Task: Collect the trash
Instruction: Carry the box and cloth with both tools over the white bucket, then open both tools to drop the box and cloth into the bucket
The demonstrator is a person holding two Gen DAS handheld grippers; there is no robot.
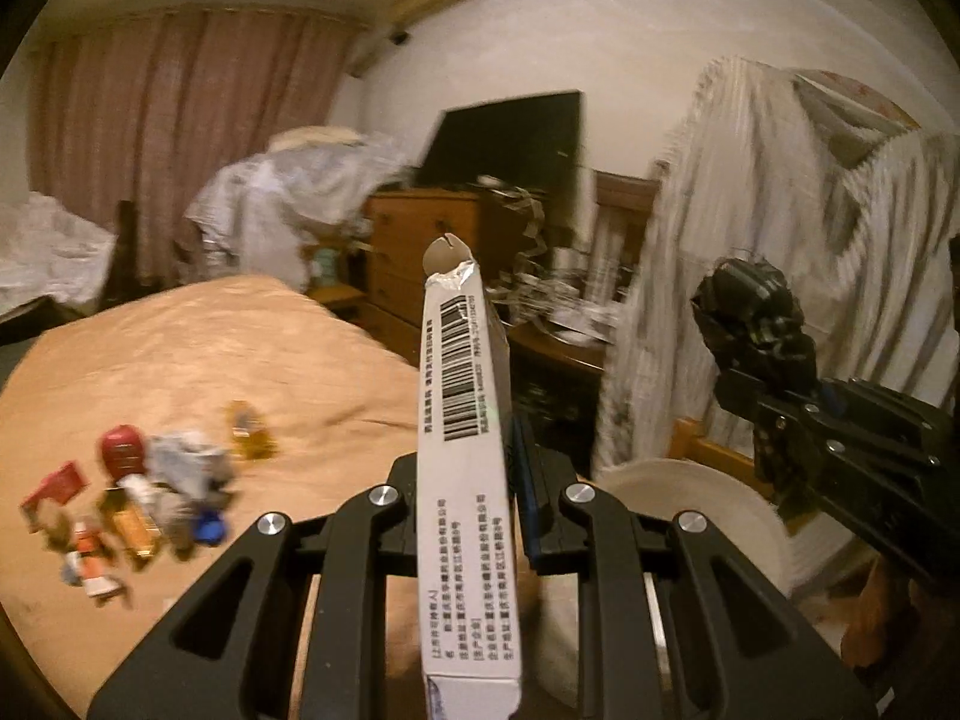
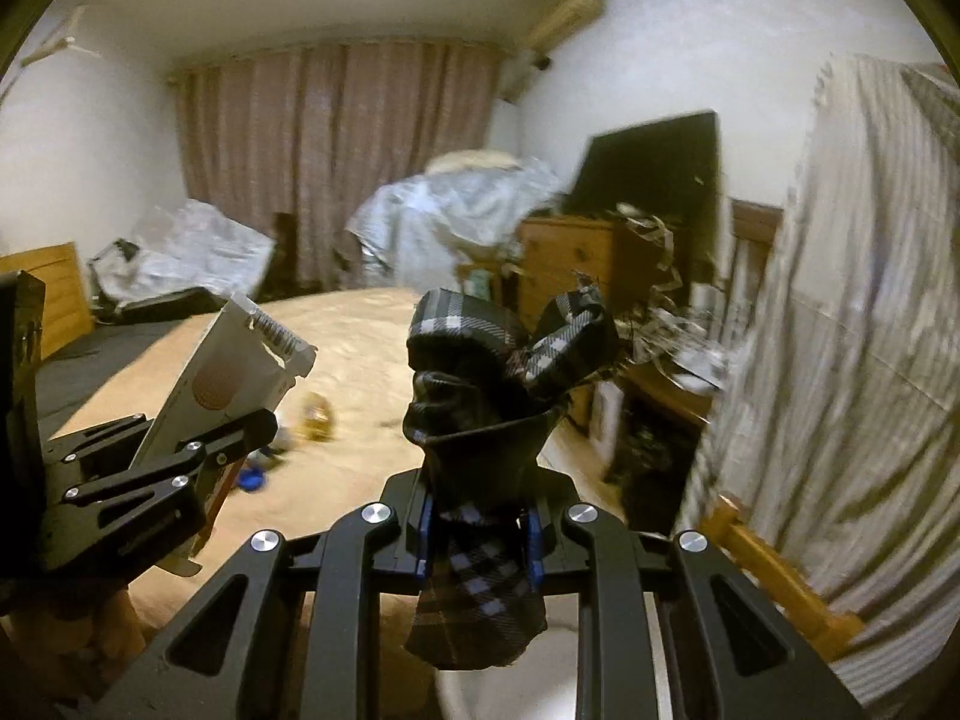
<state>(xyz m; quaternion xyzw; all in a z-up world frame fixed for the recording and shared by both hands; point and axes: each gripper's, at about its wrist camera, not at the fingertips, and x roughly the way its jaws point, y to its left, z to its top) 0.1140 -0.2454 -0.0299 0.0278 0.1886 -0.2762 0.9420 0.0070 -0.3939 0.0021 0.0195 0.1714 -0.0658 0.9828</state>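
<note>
My left gripper [image 1: 465,516] is shut on a long white cardboard box [image 1: 465,420] with a barcode and a torn top, held upright above the bed; it also shows in the right wrist view [image 2: 222,384]. My right gripper [image 2: 477,534] is shut on a dark plaid cloth scrap [image 2: 498,384], and shows at the right of the left wrist view [image 1: 774,360]. A pile of small trash [image 1: 138,498] lies on the tan bedspread [image 1: 240,348]: red packets, crumpled paper, a blue cap, an amber wrapper [image 1: 252,432].
A white round bin [image 1: 708,516] stands below, right of the bed. A wooden dresser [image 1: 420,252] with a black TV [image 1: 510,138] stands behind. Striped cloth [image 1: 780,240] hangs at the right over a wooden frame. Covered furniture and curtains line the far wall.
</note>
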